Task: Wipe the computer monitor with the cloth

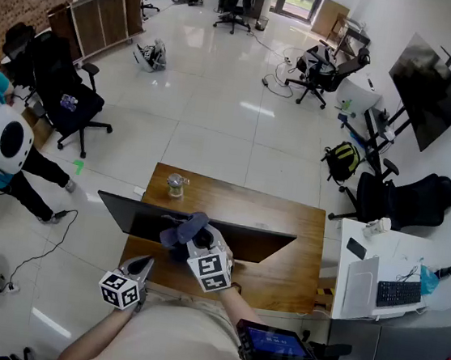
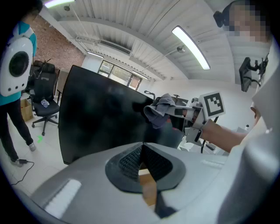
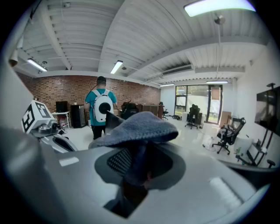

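The black monitor [image 1: 143, 216] stands on a wooden desk [image 1: 282, 247] with its dark screen [image 2: 100, 118] facing me. My right gripper [image 1: 200, 241] is shut on a blue-grey cloth [image 1: 180, 229], held at the monitor's top edge near the middle. In the left gripper view the cloth [image 2: 159, 108] bunches against the screen's upper right. In the right gripper view it [image 3: 140, 127] drapes over the jaws and hides the right gripper [image 3: 139, 162]. My left gripper [image 1: 143, 263] hangs low at the desk's near left, in front of the screen. Its jaws [image 2: 141, 151] are shut on nothing.
A glass jar [image 1: 175, 184] stands behind the monitor. A person with a white backpack [image 1: 2, 139] stands at the left beside an office chair [image 1: 68, 99]. A white desk with a laptop [image 1: 359, 285] adjoins on the right. A small screen device [image 1: 271, 341] sits below me.
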Motion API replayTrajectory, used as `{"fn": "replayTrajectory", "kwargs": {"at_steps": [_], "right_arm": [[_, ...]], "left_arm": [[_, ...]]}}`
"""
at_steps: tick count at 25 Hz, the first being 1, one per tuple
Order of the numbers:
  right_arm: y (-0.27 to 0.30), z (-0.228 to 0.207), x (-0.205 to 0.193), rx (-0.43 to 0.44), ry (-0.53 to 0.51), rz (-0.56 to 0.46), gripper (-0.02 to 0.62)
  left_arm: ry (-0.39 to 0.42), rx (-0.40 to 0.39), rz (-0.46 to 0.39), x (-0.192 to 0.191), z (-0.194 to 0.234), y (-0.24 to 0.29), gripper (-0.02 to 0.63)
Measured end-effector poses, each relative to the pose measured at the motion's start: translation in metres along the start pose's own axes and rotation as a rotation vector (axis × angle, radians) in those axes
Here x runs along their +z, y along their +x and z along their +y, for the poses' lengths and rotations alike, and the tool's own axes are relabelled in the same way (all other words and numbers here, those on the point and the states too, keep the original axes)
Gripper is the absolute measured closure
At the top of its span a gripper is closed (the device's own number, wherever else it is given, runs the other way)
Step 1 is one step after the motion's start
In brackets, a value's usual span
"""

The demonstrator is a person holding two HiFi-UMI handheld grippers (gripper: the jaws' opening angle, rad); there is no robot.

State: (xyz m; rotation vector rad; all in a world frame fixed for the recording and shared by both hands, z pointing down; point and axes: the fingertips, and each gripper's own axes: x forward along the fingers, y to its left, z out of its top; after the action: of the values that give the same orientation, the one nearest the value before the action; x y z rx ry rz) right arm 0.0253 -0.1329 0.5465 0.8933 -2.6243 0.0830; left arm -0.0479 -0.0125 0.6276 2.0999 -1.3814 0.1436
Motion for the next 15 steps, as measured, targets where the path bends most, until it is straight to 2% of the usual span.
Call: {"fn": "replayTrajectory", "kwargs": {"at_steps": [15], "right_arm": [[-0.018, -0.021, -0.007, -0.04, 0.042, -0.01, 0.506]], "left_arm": [[0.016, -0.002, 0.01, -0.001, -0.006, 0.002, 0.606]]}}
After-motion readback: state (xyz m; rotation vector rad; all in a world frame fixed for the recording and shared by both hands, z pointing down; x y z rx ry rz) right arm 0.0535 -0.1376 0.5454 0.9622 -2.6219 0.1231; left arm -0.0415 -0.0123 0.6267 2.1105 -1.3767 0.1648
